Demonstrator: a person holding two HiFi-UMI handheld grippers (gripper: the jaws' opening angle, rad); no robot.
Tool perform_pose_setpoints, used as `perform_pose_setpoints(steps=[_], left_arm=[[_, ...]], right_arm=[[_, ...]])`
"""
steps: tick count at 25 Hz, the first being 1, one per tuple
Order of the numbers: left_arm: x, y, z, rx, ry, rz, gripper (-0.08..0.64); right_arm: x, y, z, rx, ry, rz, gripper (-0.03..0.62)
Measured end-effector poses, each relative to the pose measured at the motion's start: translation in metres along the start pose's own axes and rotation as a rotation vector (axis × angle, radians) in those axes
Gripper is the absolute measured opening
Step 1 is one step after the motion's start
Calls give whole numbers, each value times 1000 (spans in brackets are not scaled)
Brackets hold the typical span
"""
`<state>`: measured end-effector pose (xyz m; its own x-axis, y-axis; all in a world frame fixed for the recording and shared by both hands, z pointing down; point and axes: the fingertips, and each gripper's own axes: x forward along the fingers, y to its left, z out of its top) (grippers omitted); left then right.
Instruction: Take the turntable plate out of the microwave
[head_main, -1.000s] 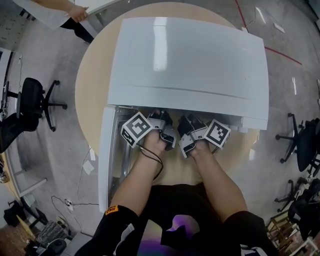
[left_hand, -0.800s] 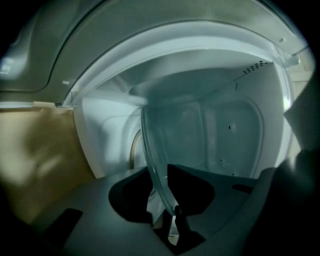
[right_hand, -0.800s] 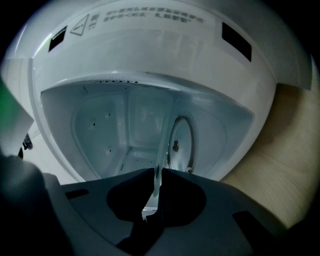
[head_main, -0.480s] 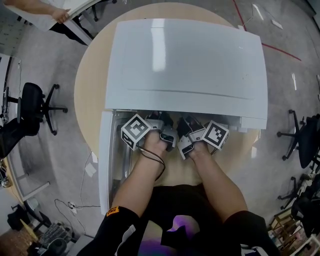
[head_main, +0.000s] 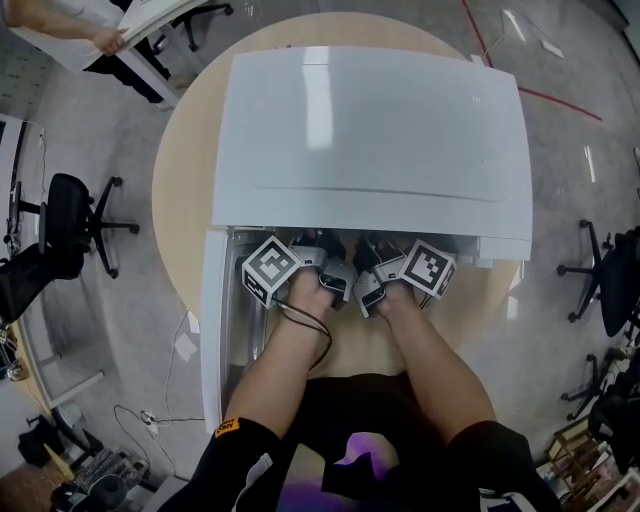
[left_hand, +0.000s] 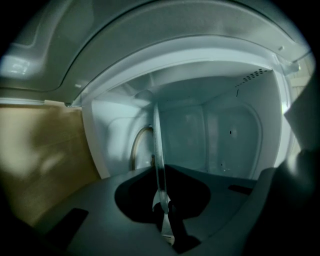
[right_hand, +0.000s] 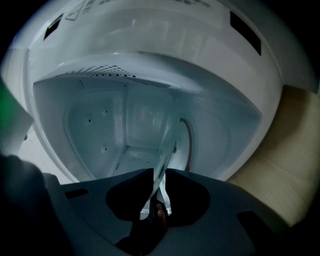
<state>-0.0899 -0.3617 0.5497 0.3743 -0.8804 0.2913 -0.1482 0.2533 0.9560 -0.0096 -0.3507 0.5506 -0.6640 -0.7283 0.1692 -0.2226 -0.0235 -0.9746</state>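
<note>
The clear round glass turntable plate is inside the cavity of the large white microwave, its near rim at the mouth of the oven, where both grippers have hold of it. Seen along the jaws, it shows edge-on as a thin pale line running back towards the rear wall. The left gripper has just been closing its jaws, and they now pinch the plate's rim. The right gripper is likewise clenched on the rim, the glass passing straight between its jaw tips. From above, both grippers reach side by side under the front edge of the microwave's top, the person's forearms stretched out behind them. The white microwave door hangs swung out on the left. The microwave sits on a round, light wooden table, and a black office chair stands on the grey floor well to the left.
</note>
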Motion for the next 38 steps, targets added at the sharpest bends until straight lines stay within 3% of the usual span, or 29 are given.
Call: perform_pose_setpoints(steps=[9,12,16,21,25,31,36,38], left_arm=[[-1,0,-3,14,43,-13,72],[-4,-1,-6,18,70,-17,72],[-6,-3,-7,29,78,-27,72],[-8,-3,-12,32,92,-29,74],[-13,-5,-14,42,99,-27,74],[-20,-18,-15,71,102,-55,75],[-59,-35,-32,82,97,-78,75],[-74,-36,-42,87,102,-84,77]], right_arm=[[14,-27,9,-27,6,-91,81],[25,-2,9,-36,-4,-66,81],[27,0,9,-43,-11,-58,80],[14,-45,10,-22,-38,-80,69],[17,0,10,-17,-60,-13,69],[14,23,9,-32,-68,60,69],[-19,53,-9,-47,-71,108,69],[-36,53,-17,-60,-74,87,69]])
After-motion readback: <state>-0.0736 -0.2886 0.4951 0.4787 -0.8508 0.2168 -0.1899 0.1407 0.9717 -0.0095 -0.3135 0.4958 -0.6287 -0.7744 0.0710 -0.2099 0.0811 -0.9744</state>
